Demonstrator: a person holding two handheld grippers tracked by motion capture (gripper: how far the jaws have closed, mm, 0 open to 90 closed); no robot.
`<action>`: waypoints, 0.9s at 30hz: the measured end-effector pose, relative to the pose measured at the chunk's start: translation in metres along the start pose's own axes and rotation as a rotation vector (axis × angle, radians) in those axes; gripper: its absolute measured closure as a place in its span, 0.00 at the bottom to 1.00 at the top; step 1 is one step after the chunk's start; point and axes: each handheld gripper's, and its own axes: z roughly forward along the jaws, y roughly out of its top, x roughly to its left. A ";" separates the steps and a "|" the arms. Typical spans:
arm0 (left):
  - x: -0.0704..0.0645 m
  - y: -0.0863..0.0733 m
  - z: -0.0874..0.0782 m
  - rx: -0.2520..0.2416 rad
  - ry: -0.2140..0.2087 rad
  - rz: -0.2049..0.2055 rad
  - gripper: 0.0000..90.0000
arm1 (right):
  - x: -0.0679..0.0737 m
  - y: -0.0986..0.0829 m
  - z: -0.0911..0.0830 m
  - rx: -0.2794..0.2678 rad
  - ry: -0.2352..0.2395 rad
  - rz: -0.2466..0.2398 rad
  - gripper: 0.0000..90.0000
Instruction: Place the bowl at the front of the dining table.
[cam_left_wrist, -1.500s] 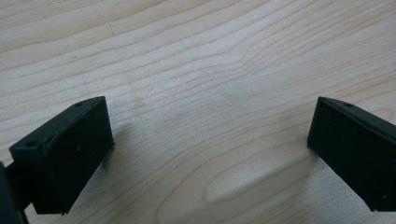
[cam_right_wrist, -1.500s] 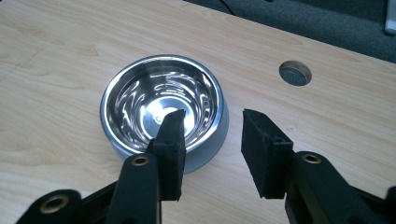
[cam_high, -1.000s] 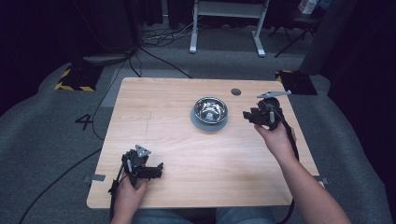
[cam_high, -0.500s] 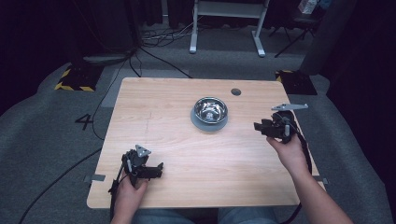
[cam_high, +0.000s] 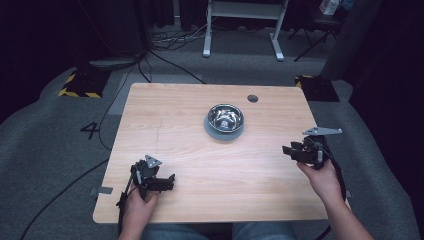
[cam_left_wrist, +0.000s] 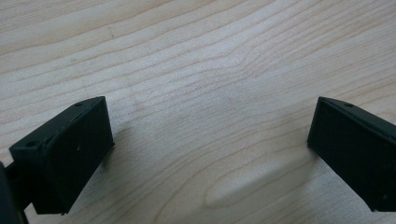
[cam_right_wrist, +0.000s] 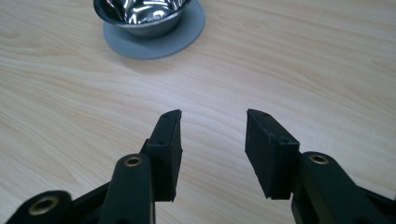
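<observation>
Holding your right gripper parted and empty near the bench's 3 o'clock edge, steel bowl on grey coaster at 11 o'clock, left gripper spread wide over bare wood by the 7 o'clock edge.

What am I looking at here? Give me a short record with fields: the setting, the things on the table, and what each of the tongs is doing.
Setting: a wooden table on grey carpet, a person seated at its near edge
Bowl: shiny metal bowl sitting on a round grey coaster, past the table's middle
Left tongs: jaws wide apart, holding nothing, low over bare wood near the front left corner
Right tongs: jaws apart, holding nothing, near the right edge, pointing toward the bowl, well short of it
Table mark: small dark round spot near the far edge
</observation>
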 end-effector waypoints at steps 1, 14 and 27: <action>0.000 0.000 0.000 0.000 0.001 0.000 0.00 | -0.001 -0.004 0.000 0.004 0.003 0.006 0.62; 0.000 0.000 0.000 -0.001 0.000 0.000 0.00 | -0.008 -0.051 0.012 0.019 0.029 0.059 0.54; 0.000 0.000 0.000 0.000 0.002 0.000 0.00 | 0.006 -0.094 0.032 -0.003 0.057 0.040 0.49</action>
